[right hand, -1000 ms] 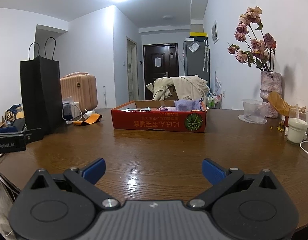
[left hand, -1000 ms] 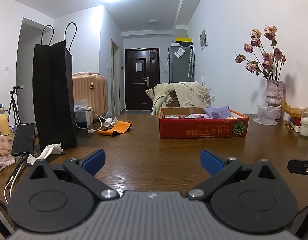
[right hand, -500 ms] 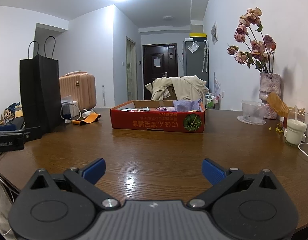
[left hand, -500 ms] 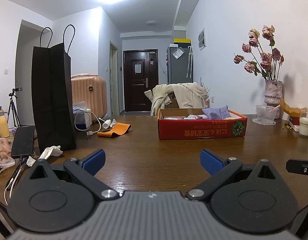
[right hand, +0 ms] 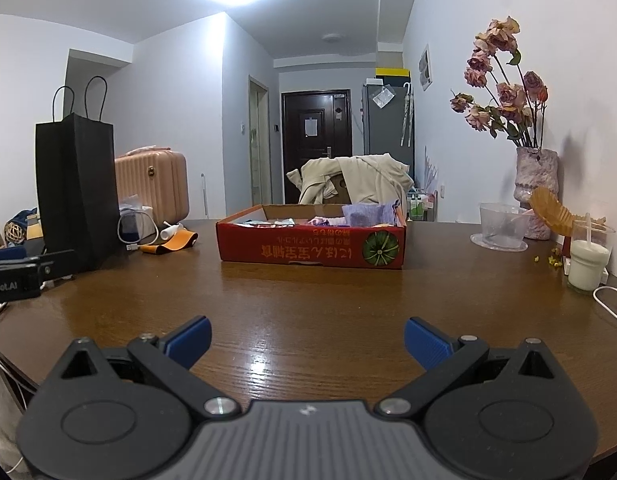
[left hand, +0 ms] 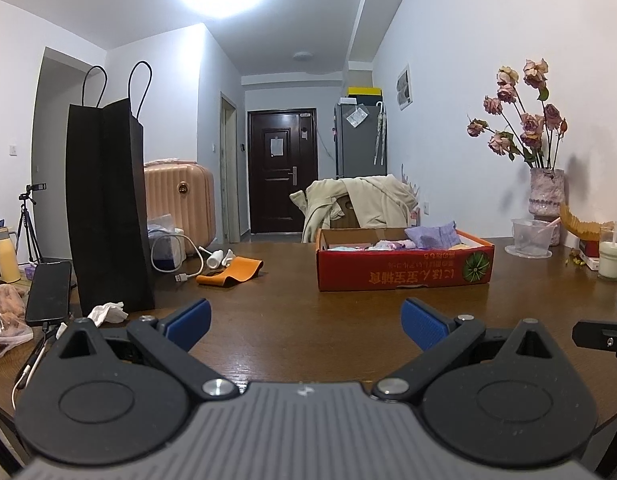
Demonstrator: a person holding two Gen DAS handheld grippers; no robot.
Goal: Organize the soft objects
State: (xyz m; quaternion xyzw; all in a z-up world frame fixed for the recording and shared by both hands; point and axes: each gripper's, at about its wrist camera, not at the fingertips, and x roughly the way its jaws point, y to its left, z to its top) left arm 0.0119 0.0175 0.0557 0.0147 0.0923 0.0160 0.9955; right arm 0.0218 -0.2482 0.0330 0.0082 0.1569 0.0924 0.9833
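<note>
A shallow red cardboard box (left hand: pixel 404 272) stands on the wooden table (left hand: pixel 292 312), holding several soft cloth items, among them a purple cloth (left hand: pixel 432 235). The box also shows in the right wrist view (right hand: pixel 312 246), with the purple cloth (right hand: pixel 368 214) in it. My left gripper (left hand: pixel 304 322) is open and empty, low over the table's near edge, well short of the box. My right gripper (right hand: pixel 308 338) is open and empty, also near the front edge. The right gripper's side shows at the far right of the left wrist view (left hand: pixel 600 334).
A tall black paper bag (left hand: pixel 106 204) stands at the left with a crumpled white tissue (left hand: pixel 106 312), a phone (left hand: pixel 48 292) and cables beside it. An orange band (left hand: pixel 232 272) lies behind. A vase of dried roses (right hand: pixel 534 196), a plastic cup (right hand: pixel 502 226) and a white drink (right hand: pixel 588 262) stand at the right.
Both views have shifted only slightly; the box appears a little nearer and lower in the left wrist view. Both grippers stay open and empty.
</note>
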